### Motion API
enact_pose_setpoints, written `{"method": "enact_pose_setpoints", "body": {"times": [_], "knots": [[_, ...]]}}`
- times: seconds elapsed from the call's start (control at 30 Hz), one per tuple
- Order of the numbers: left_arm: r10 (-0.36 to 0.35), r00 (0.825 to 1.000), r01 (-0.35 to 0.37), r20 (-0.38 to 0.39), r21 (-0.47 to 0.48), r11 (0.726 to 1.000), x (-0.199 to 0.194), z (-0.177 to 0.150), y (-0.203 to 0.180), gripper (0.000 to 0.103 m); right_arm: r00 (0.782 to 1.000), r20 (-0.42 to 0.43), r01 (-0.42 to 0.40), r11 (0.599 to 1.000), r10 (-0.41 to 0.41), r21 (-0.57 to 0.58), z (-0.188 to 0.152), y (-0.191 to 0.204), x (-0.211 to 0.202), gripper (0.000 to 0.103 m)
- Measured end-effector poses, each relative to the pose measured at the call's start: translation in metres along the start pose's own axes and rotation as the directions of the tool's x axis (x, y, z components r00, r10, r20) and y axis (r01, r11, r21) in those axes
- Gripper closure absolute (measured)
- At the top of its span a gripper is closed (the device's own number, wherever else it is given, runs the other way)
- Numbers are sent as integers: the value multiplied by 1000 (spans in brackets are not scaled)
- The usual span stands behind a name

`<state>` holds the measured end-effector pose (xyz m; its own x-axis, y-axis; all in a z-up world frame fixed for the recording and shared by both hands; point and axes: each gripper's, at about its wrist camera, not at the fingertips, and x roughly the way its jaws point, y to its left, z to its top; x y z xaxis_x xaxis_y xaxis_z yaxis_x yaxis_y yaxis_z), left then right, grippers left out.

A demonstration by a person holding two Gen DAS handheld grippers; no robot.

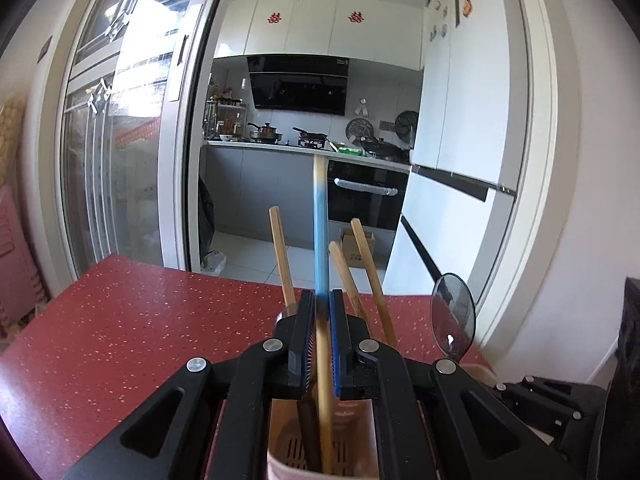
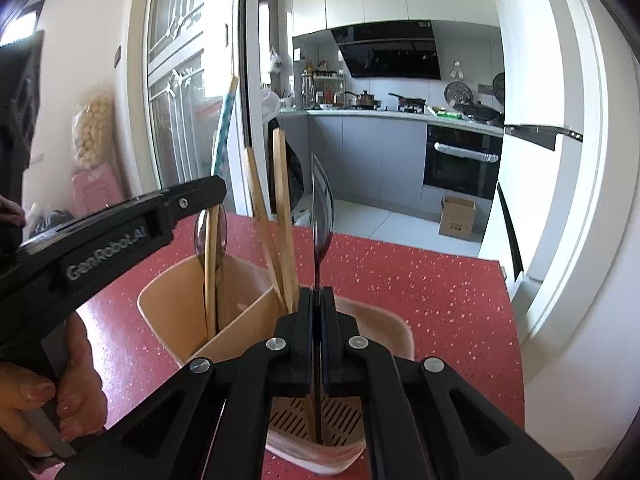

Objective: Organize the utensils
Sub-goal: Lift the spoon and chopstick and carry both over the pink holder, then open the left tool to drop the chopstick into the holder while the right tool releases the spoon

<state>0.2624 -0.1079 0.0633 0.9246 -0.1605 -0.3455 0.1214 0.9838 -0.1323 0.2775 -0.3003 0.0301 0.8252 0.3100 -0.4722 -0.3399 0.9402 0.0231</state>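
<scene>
My left gripper (image 1: 320, 300) is shut on an upright chopstick (image 1: 320, 216) with a blue upper half. Its lower end reaches down into the beige-pink utensil holder (image 1: 286, 432). Several plain bamboo chopsticks (image 1: 280, 256) stand in the holder beside it. My right gripper (image 2: 318, 296) is shut on the thin handle of a dark spoon (image 2: 322, 200), bowl up and seen edge-on, with the handle tip inside the slotted compartment of the holder (image 2: 172, 304). In the right wrist view the left gripper (image 2: 212, 192) comes in from the left, and a second dark spoon (image 2: 211, 232) stands behind its chopstick.
The holder stands on a red speckled table (image 2: 420, 300) whose far edge faces an open kitchen doorway. A hand (image 2: 76, 396) holds the left gripper's grip at lower left. In the left wrist view a dark spoon bowl (image 1: 452, 316) rises just right of the fingers.
</scene>
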Motion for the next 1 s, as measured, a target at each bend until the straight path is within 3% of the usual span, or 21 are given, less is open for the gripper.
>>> {"method": "enact_pose_setpoints", "body": {"times": [0.27,0.3,0.37,0.43,0.63,0.8,1.0], "knots": [[18,999,-18,-39,16,1000,-10,-3,4,66,999,-51,-18,1000,19,16,0,-1,2,98],[20,999,-19,-38,13,1000,-13,-2,6,66,998,-53,-18,1000,19,15,1,0,1,95],[27,999,-26,-41,13,1000,-18,-2,8,66,999,-52,-10,1000,10,13,2,1,-1,77],[34,998,-34,-46,9,999,-26,-1,12,66,999,-47,-8,1000,9,20,4,1,-6,69],[35,996,-34,-79,11,999,-50,-3,22,66,1000,-15,-16,996,18,93,14,-1,-33,59],[-4,986,10,-169,36,999,-73,-17,29,66,1000,-13,-21,987,23,157,14,0,-60,48],[-10,971,26,-237,63,998,-112,-46,38,66,996,-84,-5,966,27,257,-7,0,-92,41]]}}
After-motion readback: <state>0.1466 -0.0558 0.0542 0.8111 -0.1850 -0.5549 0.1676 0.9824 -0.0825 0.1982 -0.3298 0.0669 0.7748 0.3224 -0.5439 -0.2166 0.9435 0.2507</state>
